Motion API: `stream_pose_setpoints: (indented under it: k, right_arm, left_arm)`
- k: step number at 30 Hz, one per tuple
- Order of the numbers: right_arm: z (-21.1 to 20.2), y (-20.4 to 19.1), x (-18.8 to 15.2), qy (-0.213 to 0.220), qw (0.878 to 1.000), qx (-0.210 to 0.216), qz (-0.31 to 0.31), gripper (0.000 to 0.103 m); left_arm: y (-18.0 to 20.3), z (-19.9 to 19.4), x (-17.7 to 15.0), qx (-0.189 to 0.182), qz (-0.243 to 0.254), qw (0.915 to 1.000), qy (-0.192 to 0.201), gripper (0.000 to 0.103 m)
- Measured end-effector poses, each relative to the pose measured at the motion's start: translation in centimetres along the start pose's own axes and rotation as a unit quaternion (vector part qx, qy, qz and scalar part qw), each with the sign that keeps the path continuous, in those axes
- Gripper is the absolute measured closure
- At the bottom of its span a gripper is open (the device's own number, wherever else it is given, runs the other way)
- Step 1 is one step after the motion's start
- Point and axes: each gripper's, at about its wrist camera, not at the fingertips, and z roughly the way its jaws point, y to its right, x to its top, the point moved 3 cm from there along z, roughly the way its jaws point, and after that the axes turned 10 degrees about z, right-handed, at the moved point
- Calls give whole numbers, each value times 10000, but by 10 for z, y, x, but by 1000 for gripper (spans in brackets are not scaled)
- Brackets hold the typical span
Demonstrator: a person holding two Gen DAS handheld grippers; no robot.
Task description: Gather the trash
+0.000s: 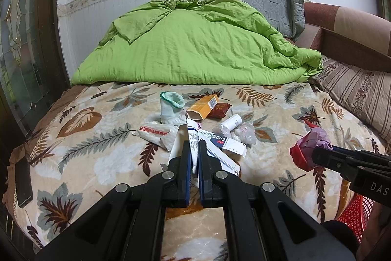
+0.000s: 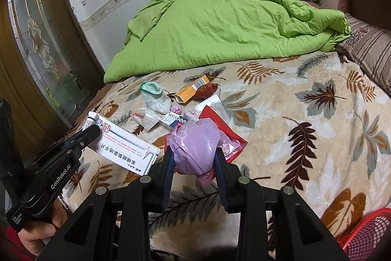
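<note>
My left gripper (image 1: 194, 146) is shut on a white ointment tube (image 1: 192, 136) and holds it above a white medicine box (image 1: 220, 158); the gripper also shows in the right wrist view (image 2: 94, 130). My right gripper (image 2: 194, 153) is shut on a crumpled purple and red wrapper (image 2: 195, 146), held above the leaf-patterned blanket (image 2: 293, 114); the wrapper shows in the left wrist view (image 1: 310, 146). More trash lies on the bed: an orange box (image 1: 202, 105), a white sock (image 1: 169, 107), a paper packet (image 1: 158, 135), a small white bottle (image 1: 231, 122).
A red mesh basket (image 2: 366, 236) stands at the lower right by the bed edge. A green quilt (image 1: 195, 45) and grey pillow (image 1: 264, 1) lie at the far end. A striped pillow (image 1: 354, 89) is on the right. A dark phone (image 1: 23, 182) lies at the left edge.
</note>
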Motion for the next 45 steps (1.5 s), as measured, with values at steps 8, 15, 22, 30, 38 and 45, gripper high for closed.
stream_pose_setpoints:
  k: [8,15,22,30,38,45]
  right_arm:
    - [-1,1,0,-1,10000,10,11,69]
    - [-2,0,0,10,10000,19,31,69]
    - [-3,0,1,16,10000,15,27,69]
    - [-6,-1,2,32,10000,9,49,69]
    - [-13,0,1,73,9999,7,111,69]
    - [-21,10,0,107,9997,-7,237,69]
  left_arm:
    - [3,-2,2,-39,11,10000,20,99]
    - [4,-3,2,-52,0,10000,24,99]
    - [4,-3,2,-52,4,10000,19,99]
    - [12,-7,5,-67,9,10000,28,99]
    - [17,-8,6,-80,22,10000,28,99]
    - [39,-12,14,-137,76,9999,48,99]
